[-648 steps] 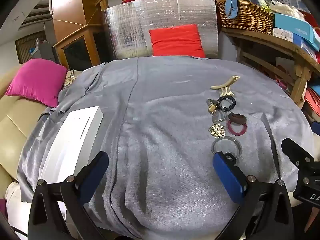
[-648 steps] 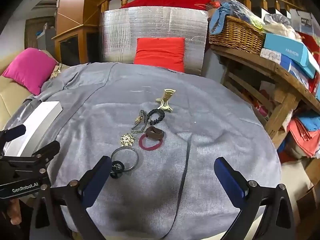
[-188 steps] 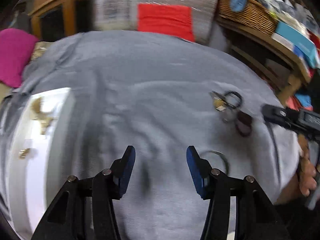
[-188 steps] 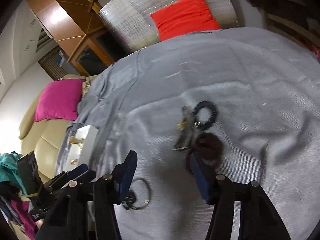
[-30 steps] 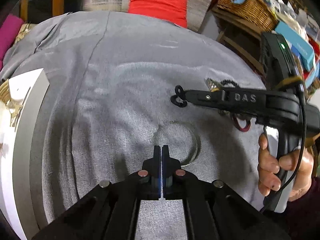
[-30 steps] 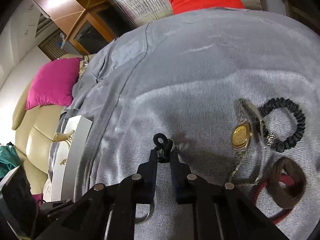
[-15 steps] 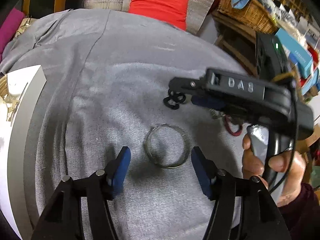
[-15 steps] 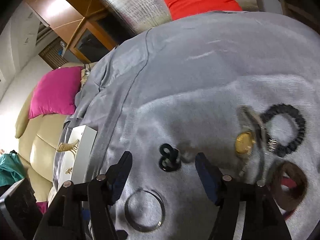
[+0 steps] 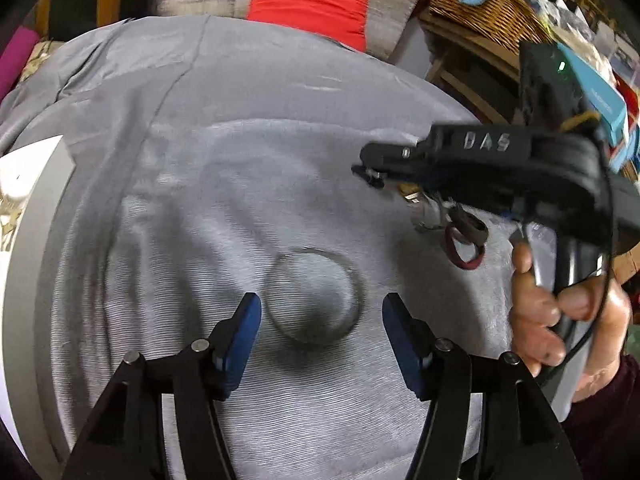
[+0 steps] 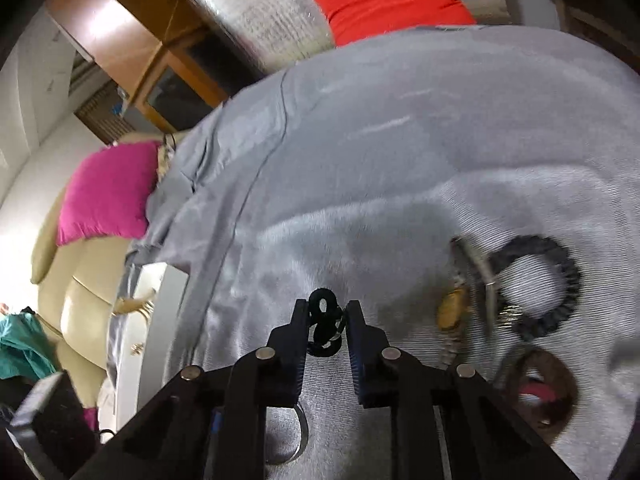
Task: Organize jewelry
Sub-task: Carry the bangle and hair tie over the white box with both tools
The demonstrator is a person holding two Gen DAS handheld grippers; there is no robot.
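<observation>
My left gripper [image 9: 322, 312] is open, its blue pads either side of a silver bangle [image 9: 316, 295] lying on the grey cloth. My right gripper [image 10: 328, 320] is shut on a small black double-loop piece [image 10: 325, 322], held between its fingers just above the cloth; it also shows in the left wrist view [image 9: 370, 174]. A gold watch [image 10: 454, 312], a black bead bracelet [image 10: 554, 292] and a brown and a red hair tie [image 10: 540, 388] lie to the right. The white jewelry box [image 10: 148, 328] sits at the left with gold pieces in it.
The grey cloth [image 9: 240, 140] covers a round table. A red cushion [image 9: 308, 0] and silver padding stand at the back. A wicker basket [image 9: 488, 8] and boxes sit on a wooden shelf to the right. A pink cushion [image 10: 108, 192] lies on a beige sofa.
My right gripper has closed on the black double-loop piece again after opening over it. My left gripper has moved forward so its open pads flank the silver bangle.
</observation>
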